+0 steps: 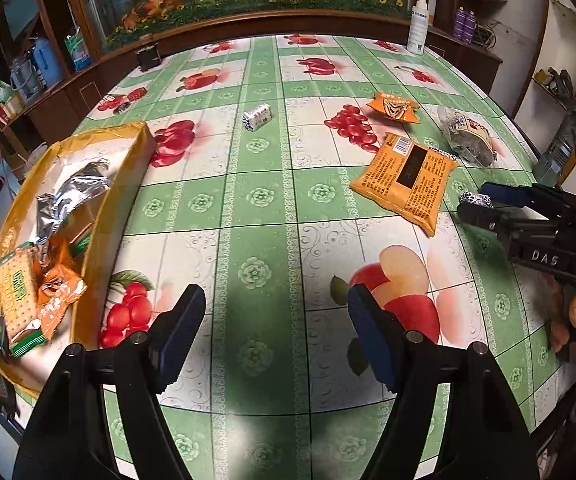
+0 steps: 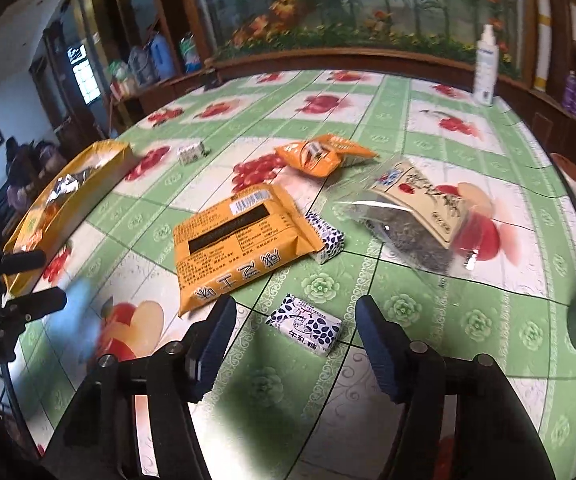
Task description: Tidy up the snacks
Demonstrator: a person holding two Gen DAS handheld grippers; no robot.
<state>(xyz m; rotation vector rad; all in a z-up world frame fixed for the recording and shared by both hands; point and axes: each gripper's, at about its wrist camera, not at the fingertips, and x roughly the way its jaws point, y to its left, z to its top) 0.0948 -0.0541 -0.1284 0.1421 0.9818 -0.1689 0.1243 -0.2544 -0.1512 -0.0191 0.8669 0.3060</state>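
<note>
On the table [image 1: 256, 240], under a green fruit-print cloth, snacks scattered. At the left edge, a yellow box [image 1: 136, 148] already holding a silver wrapper [image 1: 72, 196], a green cracker pack [image 1: 18, 296] and an orange packet [image 1: 62, 292]. Right of centre, a big orange pack [image 2: 240, 240] lying flat, barcode side up; beyond it a clear bag [image 2: 412, 208] of dark contents and a smaller orange pouch [image 2: 320, 156]. Smallest, three white-and-blue candies: one [image 2: 194, 152] near the box, one [image 2: 328, 240] tucked against the big pack's right edge, one [image 2: 306, 324] just ahead of the right gripper [image 2: 296, 328]. Right jaws spread, pads clear of that candy, which lies on the cloth roughly midway between the fingertips, untouched. Left gripper [image 1: 276, 316] hanging over bare cloth between box and big pack, jaws spread wide, nothing between them. At the far edge, a white spray bottle [image 2: 486, 68] upright.
</note>
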